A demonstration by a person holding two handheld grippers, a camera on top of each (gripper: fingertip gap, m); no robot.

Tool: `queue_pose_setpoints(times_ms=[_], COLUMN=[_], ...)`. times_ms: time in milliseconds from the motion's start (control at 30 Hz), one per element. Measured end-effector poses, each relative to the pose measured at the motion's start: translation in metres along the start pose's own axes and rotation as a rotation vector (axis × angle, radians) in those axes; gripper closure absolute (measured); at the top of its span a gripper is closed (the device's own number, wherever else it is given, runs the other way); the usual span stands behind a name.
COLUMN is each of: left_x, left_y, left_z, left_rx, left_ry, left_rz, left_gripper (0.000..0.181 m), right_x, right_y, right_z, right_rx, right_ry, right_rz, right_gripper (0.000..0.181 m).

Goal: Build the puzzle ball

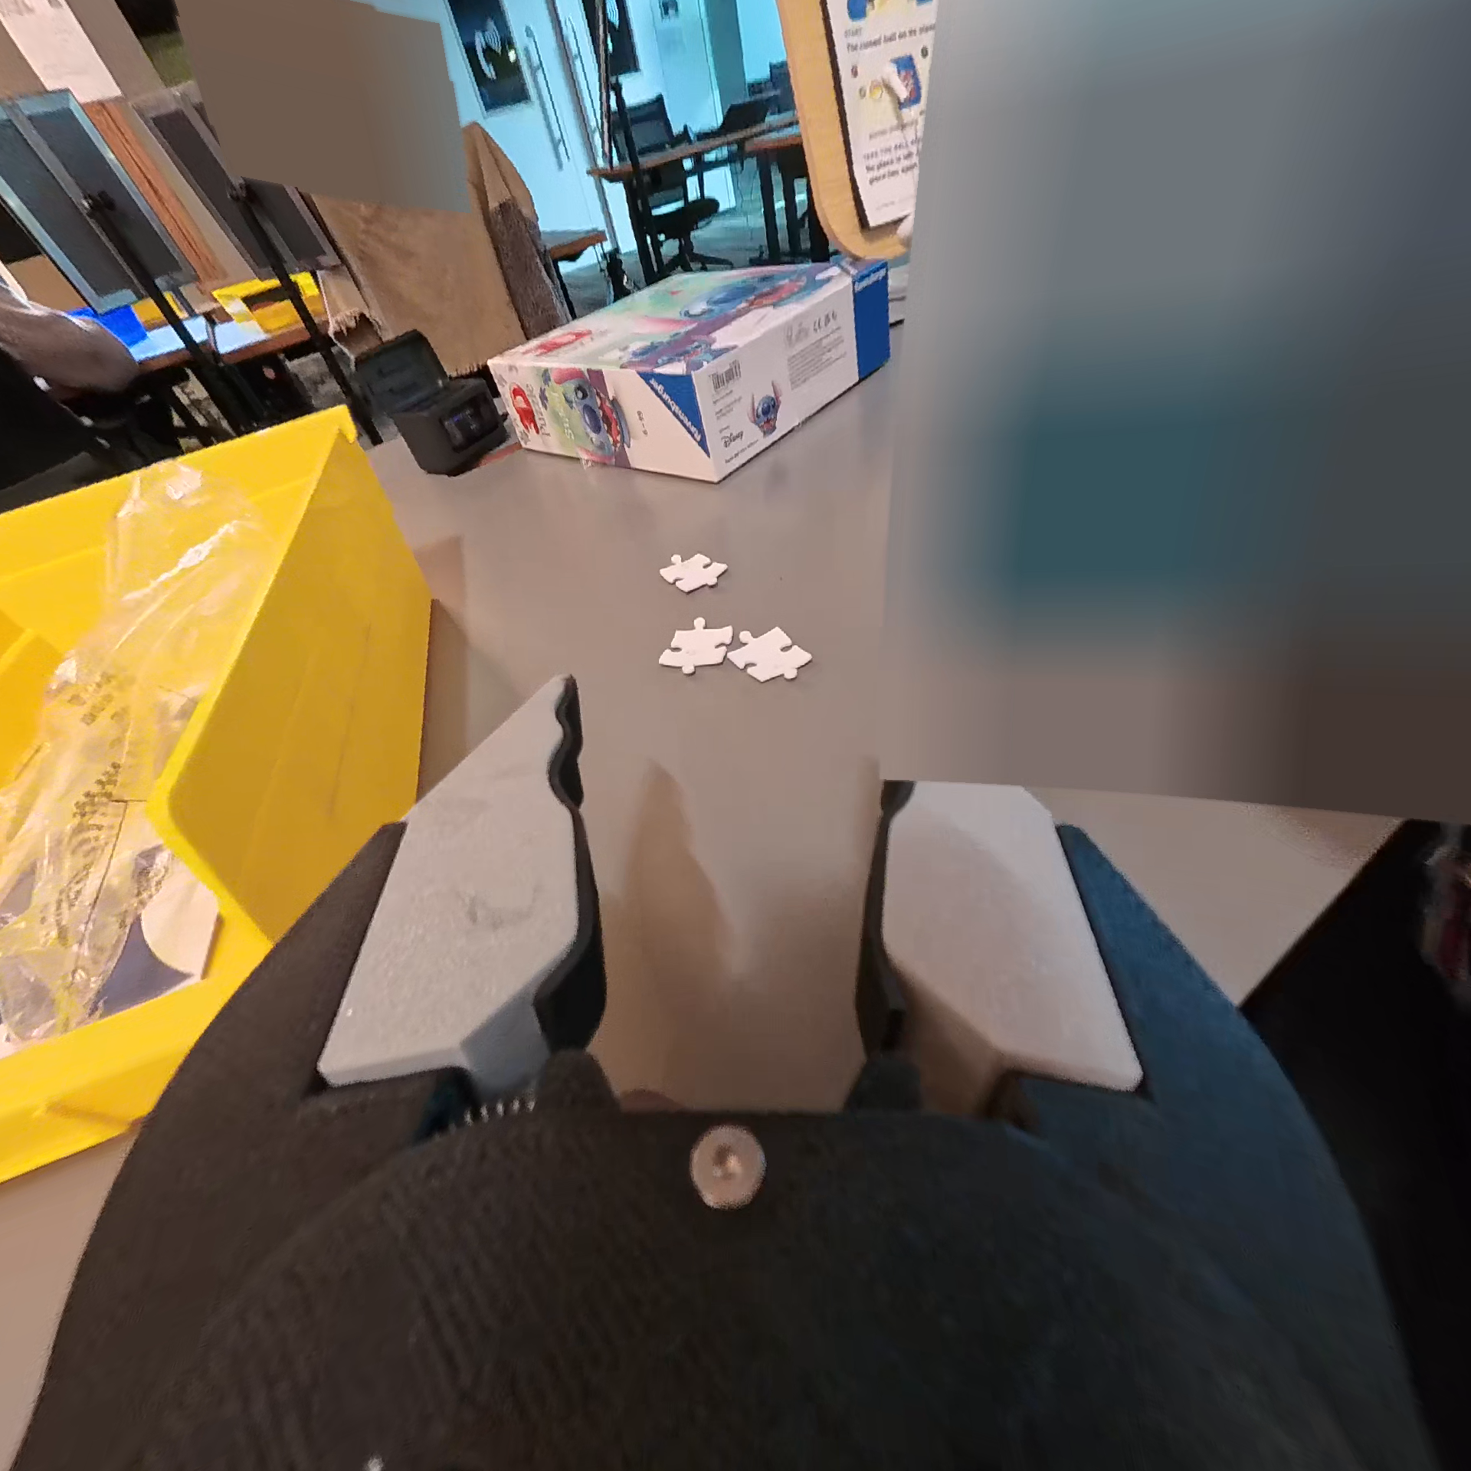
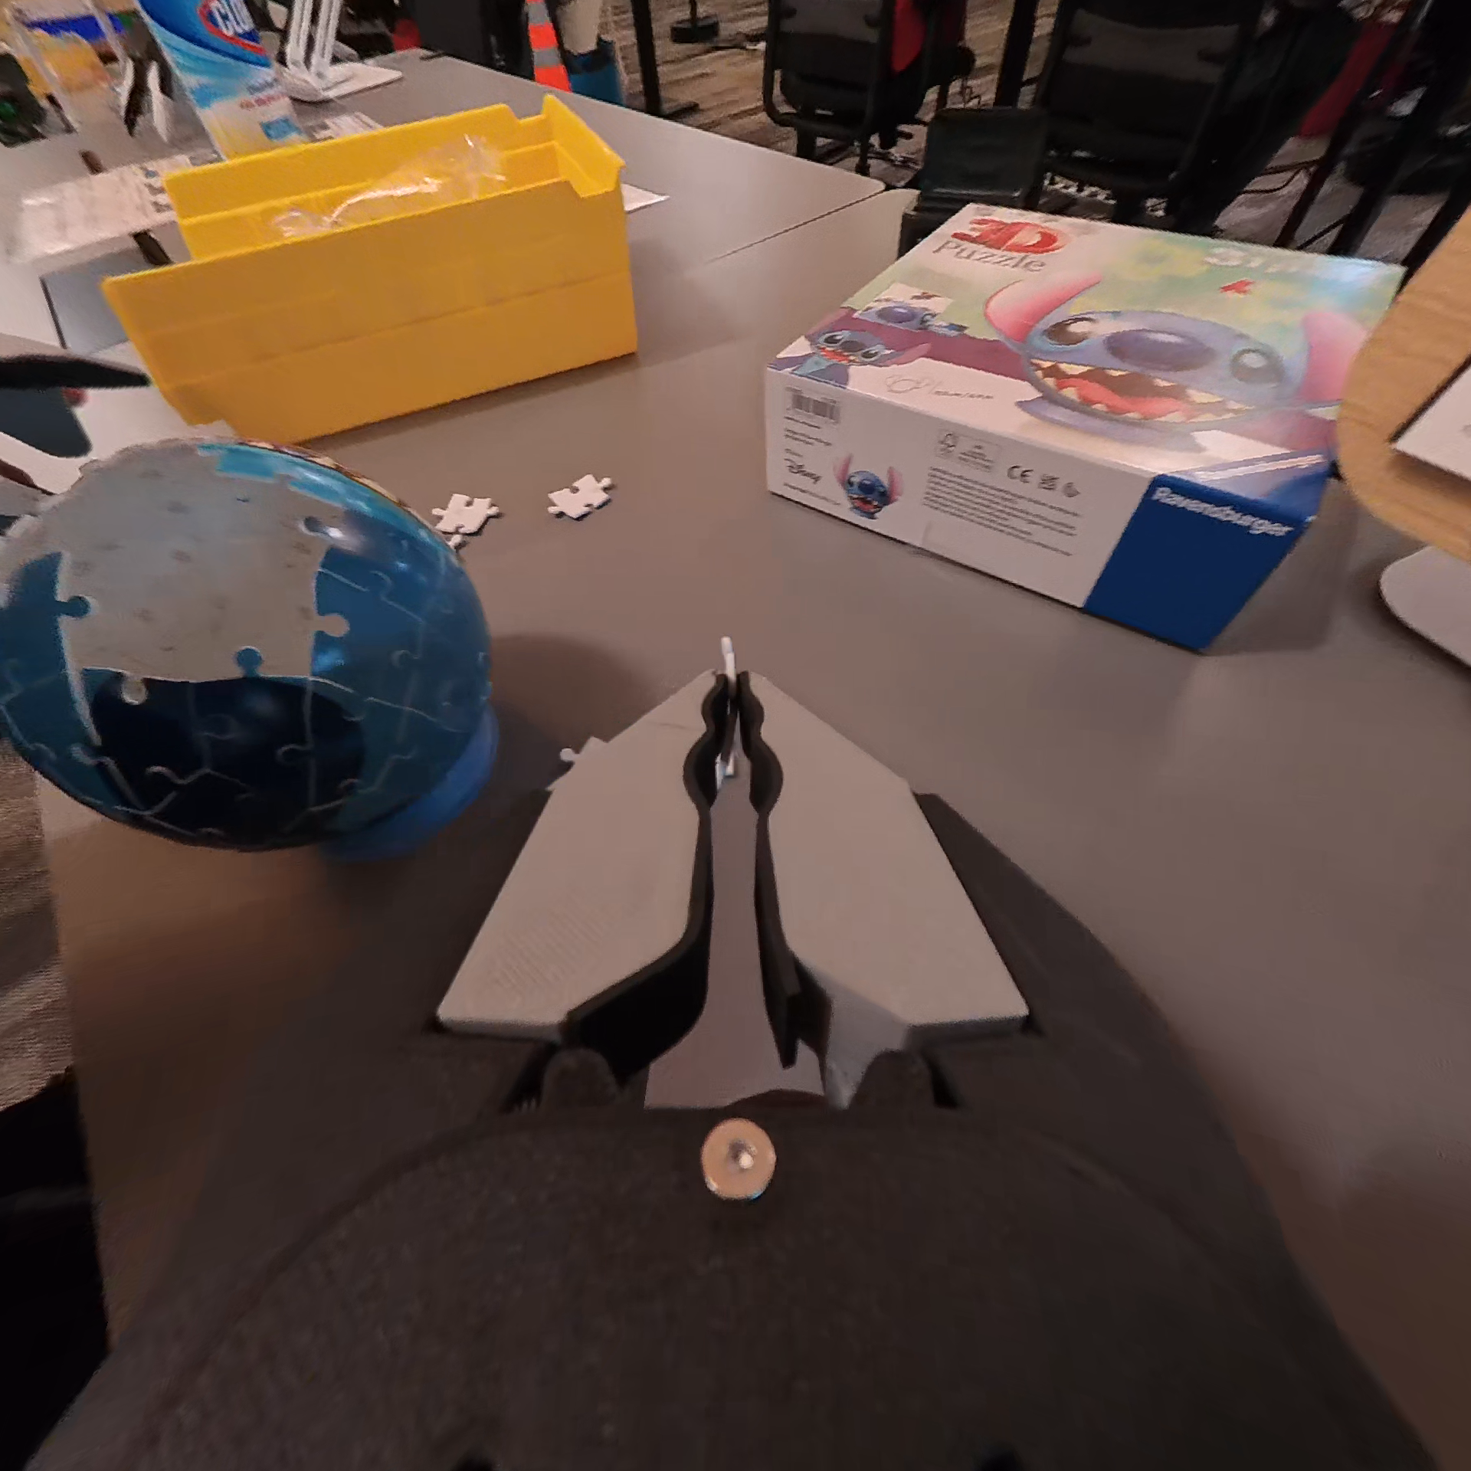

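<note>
The blue puzzle ball (image 2: 382,637) is partly built and leans on its blue stand (image 2: 434,804) at the left of the grey table (image 2: 875,756). A wide jagged-edged gap in it shows grey inside. My right gripper (image 2: 728,686) is shut on a white puzzle piece (image 2: 727,654), held edge-on to the right of the ball and apart from it. Two loose white pieces (image 2: 579,495) lie beyond the ball. In the left wrist view, three white pieces (image 1: 695,646) lie on the table ahead of my left gripper (image 1: 728,740), which is open and empty.
A yellow bin (image 2: 382,318) holding a clear plastic bag (image 1: 119,716) stands at the back left. The puzzle box (image 2: 1074,414) lies at the back right. A tan board (image 2: 1401,374) stands at the far right edge. Chairs and other tables stand behind. My right fingertips sit around 30 cm from my left ones.
</note>
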State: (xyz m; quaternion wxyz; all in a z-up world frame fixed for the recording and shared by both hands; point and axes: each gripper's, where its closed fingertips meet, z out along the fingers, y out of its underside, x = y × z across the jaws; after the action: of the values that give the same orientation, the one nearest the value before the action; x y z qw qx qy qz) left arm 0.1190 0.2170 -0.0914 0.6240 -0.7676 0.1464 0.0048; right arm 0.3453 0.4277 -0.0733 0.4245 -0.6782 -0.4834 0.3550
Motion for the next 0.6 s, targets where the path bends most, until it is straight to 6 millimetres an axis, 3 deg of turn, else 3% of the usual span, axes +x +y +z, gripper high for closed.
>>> queue_pose_setpoints(times_ms=[167,333,433,500,600], left_x=[0.004,0.007,0.004,0.002,0.003], left_y=[0.014,0.022,0.023,0.027,0.034], left_z=[0.011,0.016,0.017,0.019,0.024], left_rx=[-0.112,-0.172,-0.181,-0.206,-0.262], left_ry=[0.012,0.032,0.025,0.024,0.025], left_rz=[0.020,0.025,0.001,-0.018,-0.010], left_gripper=[0.103,0.104,0.110,0.110,0.112], right_x=[0.022,0.053,0.068,0.077,0.072], right_y=[-0.010,-0.015,-0.011,-0.004,0.004], right_z=[-0.017,-0.047,-0.060,-0.063,-0.058], right_rx=[0.066,0.162,0.186,0.194,0.165], right_ry=[0.025,0.112,0.158,0.190,0.110], right_rz=[0.005,-0.003,-0.021,-0.027,0.026], right_gripper=[0.181,0.181,0.181,0.181,0.181])
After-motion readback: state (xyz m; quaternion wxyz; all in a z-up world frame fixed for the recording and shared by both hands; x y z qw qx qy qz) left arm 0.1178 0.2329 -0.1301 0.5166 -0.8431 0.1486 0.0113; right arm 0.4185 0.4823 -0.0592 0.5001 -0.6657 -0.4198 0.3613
